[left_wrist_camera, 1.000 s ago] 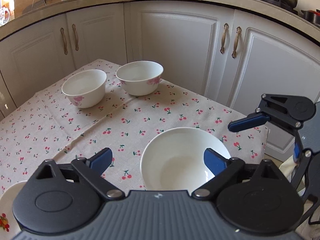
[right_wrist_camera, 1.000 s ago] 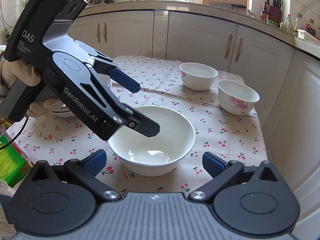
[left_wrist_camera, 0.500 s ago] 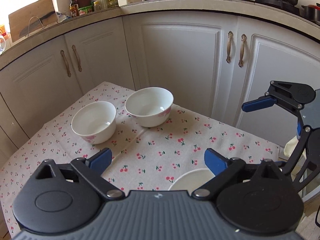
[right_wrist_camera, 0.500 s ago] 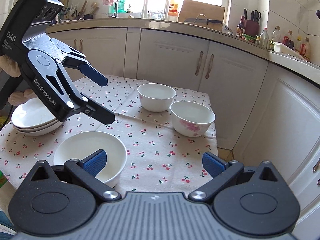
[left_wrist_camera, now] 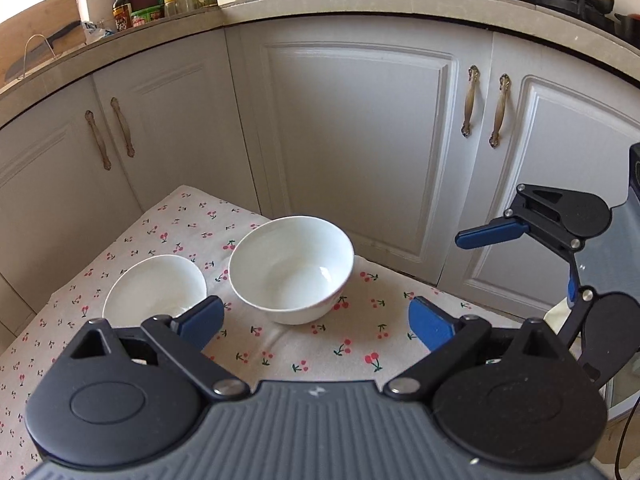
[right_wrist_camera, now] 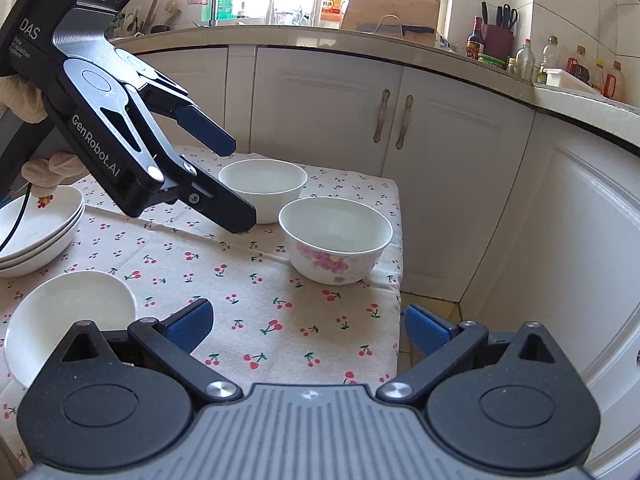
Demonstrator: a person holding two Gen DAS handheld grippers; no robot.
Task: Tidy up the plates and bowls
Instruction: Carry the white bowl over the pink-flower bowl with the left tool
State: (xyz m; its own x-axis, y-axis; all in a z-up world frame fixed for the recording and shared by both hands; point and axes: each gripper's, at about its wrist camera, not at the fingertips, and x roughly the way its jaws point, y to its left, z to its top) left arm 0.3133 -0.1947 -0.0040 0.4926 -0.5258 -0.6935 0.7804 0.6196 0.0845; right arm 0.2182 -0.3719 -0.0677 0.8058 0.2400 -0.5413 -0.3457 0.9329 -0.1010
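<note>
Two deep white bowls stand side by side on the cherry-print tablecloth point(left_wrist_camera: 352, 344). In the left wrist view the nearer bowl point(left_wrist_camera: 292, 268) lies just beyond my open left gripper point(left_wrist_camera: 314, 322), with the second bowl point(left_wrist_camera: 154, 292) partly behind its left finger. In the right wrist view my left gripper point(right_wrist_camera: 240, 184) hovers open and empty over the plain far bowl point(right_wrist_camera: 264, 188). The pink-flowered bowl point(right_wrist_camera: 334, 240) sits right of it. My right gripper point(right_wrist_camera: 307, 328) is open and empty above the cloth. A shallow white bowl point(right_wrist_camera: 72, 316) lies at its lower left, near a stack of plates point(right_wrist_camera: 36, 228).
White cabinet doors point(left_wrist_camera: 360, 140) close in behind and to the right of the table. The table's right edge point(right_wrist_camera: 398, 280) drops to the floor. My right gripper point(left_wrist_camera: 532, 260) hangs off the table's right side. A gloved hand point(right_wrist_camera: 24, 96) holds the left gripper.
Both grippers have risen and swung away from the shallow bowl toward the two deep bowls. The shallow bowl has left the left wrist view. Both stayed open.
</note>
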